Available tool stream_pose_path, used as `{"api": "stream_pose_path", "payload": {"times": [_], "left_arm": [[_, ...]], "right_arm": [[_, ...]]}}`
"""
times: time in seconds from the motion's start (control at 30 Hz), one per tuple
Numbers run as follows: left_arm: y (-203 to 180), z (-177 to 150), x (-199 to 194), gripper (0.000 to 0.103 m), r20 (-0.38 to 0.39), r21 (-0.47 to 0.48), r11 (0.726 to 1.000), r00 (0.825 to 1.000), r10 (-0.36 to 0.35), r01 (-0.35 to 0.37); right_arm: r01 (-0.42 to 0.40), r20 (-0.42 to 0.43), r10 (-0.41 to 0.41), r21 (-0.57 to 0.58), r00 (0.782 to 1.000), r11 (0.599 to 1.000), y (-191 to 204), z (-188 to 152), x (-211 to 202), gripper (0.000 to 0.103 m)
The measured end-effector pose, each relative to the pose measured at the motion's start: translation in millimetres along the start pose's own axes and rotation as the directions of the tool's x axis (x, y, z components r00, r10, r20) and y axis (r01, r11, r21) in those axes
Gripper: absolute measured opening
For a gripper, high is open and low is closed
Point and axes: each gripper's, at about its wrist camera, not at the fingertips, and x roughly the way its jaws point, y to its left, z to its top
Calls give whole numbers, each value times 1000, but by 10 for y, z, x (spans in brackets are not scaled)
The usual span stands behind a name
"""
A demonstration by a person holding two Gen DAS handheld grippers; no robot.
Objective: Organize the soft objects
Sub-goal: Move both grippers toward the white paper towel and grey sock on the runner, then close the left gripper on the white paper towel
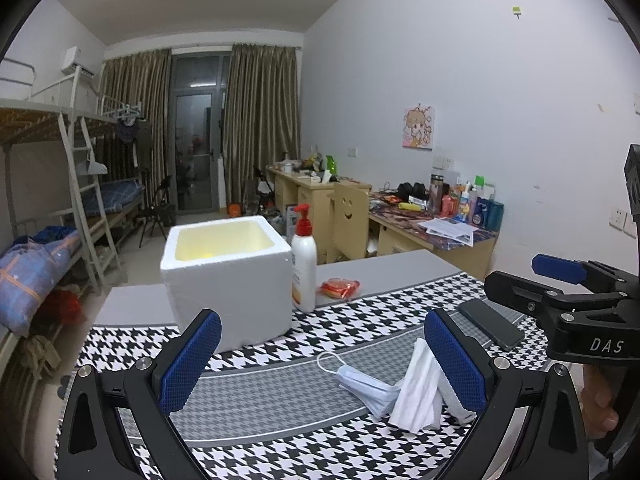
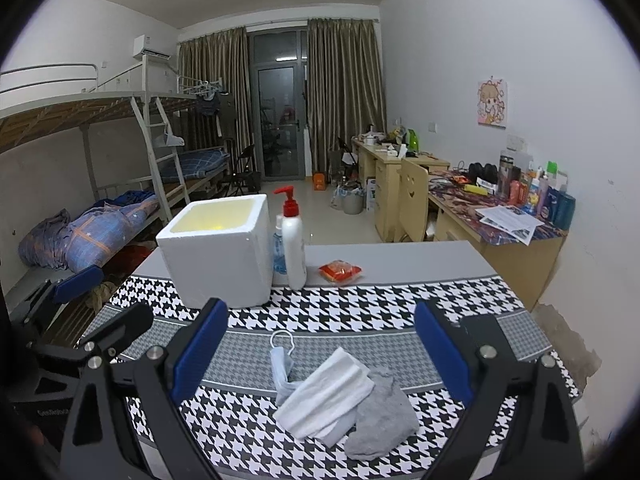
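A pale blue face mask (image 2: 281, 368), a folded white cloth (image 2: 326, 394) and a grey sock (image 2: 382, 414) lie in a small heap on the houndstooth table mat. My right gripper (image 2: 320, 350) is open and empty, its blue pads on either side of the heap, just above it. My left gripper (image 1: 322, 360) is open and empty; the mask (image 1: 362, 386) and white cloth (image 1: 418, 390) lie near its right pad. A white foam box (image 1: 228, 276) stands open behind, also seen in the right wrist view (image 2: 216, 250).
A white pump bottle with a red top (image 2: 293, 240) and a small clear bottle (image 2: 279, 252) stand right of the box. A red packet (image 2: 340, 271) lies on the grey tabletop. A black phone (image 1: 490, 324) lies on the mat. Desks and bunk beds stand beyond.
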Motion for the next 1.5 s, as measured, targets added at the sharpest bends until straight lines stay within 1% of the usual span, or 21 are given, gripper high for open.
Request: {"api": "stream_pose_path", "payload": {"times": [0.47, 0.63, 0.97, 1.07, 1.27, 1.37, 1.5], "left_arm": [[-144, -143, 200, 102, -24, 14, 999, 999, -32, 32], [-194, -193, 244, 102, -32, 19, 998, 998, -57, 58], [-294, -306, 345, 102, -51, 35, 996, 996, -74, 76], [-325, -354, 381, 102, -61, 31, 996, 994, -87, 89], [-360, -420, 462, 102, -84, 32, 995, 992, -96, 98], [-384, -458, 509, 102, -88, 40, 995, 992, -88, 91], [-399, -514, 573, 102, -107, 33, 994, 989, -100, 104]], "right_arm": [[53, -13, -53, 20, 999, 998, -190, -157, 2, 97], [56, -26, -55, 40, 998, 998, -269, -214, 30, 96], [87, -42, -84, 73, 996, 994, -413, -347, 53, 96], [94, -47, -91, 71, 995, 993, -440, -394, 56, 96], [104, -52, -100, 82, 994, 991, -508, -493, 80, 96], [112, -61, -107, 83, 992, 990, -540, -542, 105, 96], [124, -72, -119, 83, 990, 989, -556, -608, 131, 96]]}}
